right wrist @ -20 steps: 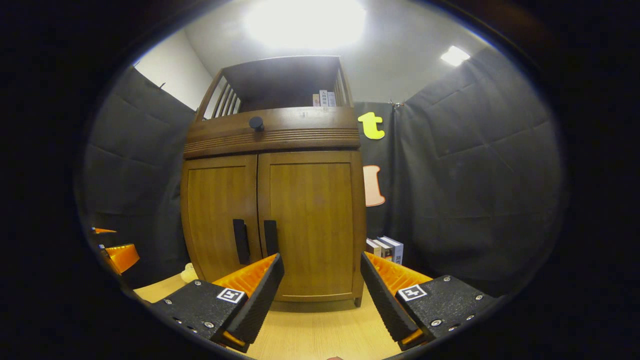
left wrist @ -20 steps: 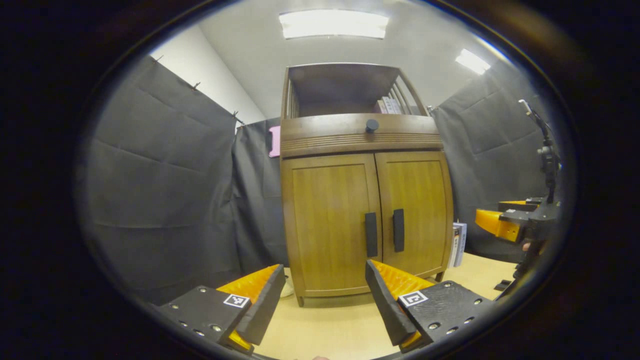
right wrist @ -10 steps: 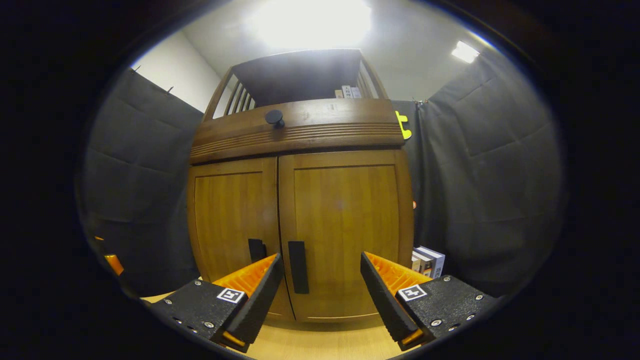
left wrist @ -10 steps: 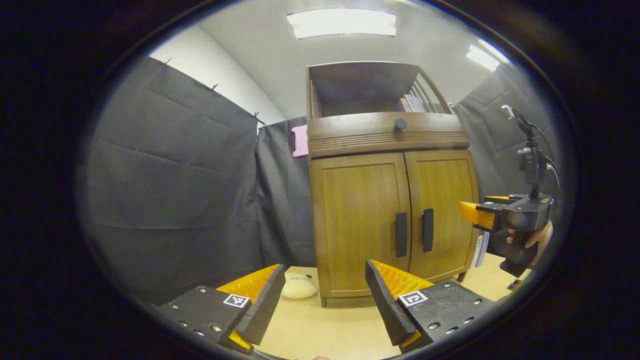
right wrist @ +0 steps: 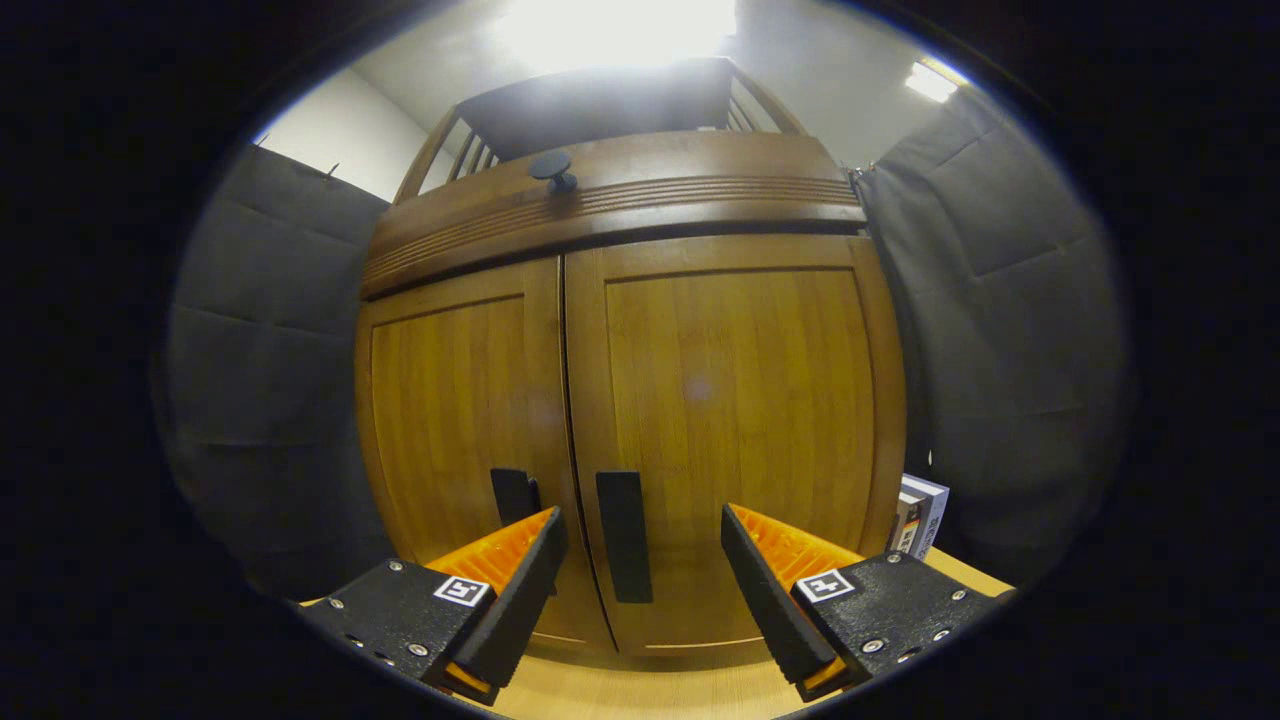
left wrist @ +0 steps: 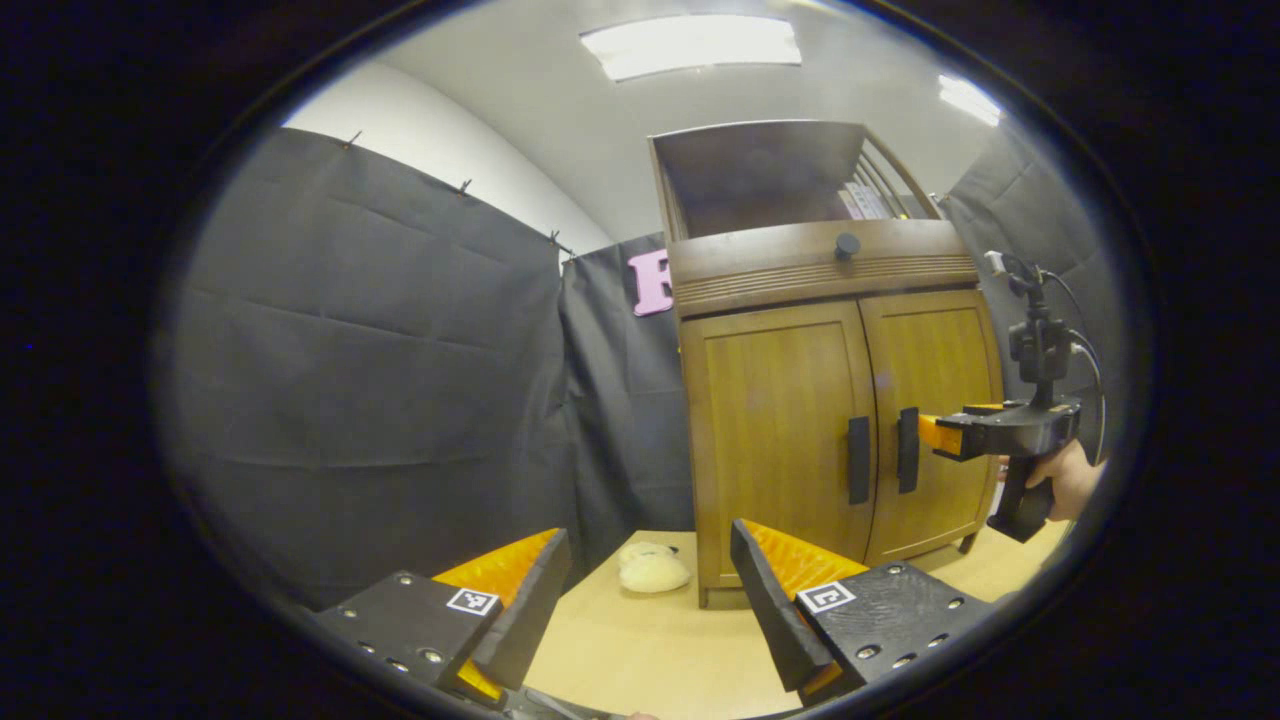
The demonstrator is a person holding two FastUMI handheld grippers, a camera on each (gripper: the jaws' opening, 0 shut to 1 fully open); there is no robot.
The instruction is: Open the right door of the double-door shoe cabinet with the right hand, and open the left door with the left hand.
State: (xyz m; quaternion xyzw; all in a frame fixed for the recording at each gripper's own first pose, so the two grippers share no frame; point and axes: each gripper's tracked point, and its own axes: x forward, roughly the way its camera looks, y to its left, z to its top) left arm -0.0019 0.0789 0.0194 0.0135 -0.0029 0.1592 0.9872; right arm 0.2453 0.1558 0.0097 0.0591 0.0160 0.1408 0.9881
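The wooden shoe cabinet [left wrist: 830, 400] stands with both doors closed. In the left gripper view its left door [left wrist: 775, 430] and right door [left wrist: 945, 390] carry black vertical handles [left wrist: 858, 460] near the middle seam. My left gripper [left wrist: 648, 540] is open and empty, well short of the cabinet and left of it. The right gripper [left wrist: 935, 437], held by a hand [left wrist: 1065, 478], has its tip right at the right door's handle [left wrist: 907, 450]. In the right gripper view my right gripper [right wrist: 640, 520] is open, with the right handle [right wrist: 624, 537] in the gap between its fingers; the left handle [right wrist: 514, 495] sits behind the left finger.
A cream soft lump [left wrist: 650, 570] lies on the light wooden surface [left wrist: 640, 650] by the cabinet's left foot. Books [right wrist: 918, 515] stand to the cabinet's right. A drawer with a round black knob [right wrist: 552, 167] sits above the doors. Black cloth walls close in on both sides.
The right gripper has moved in close to the cabinet, bringing the right handle between its fingers. The left gripper's view has swung left, shifting the cabinet rightward. Both doors stay closed.
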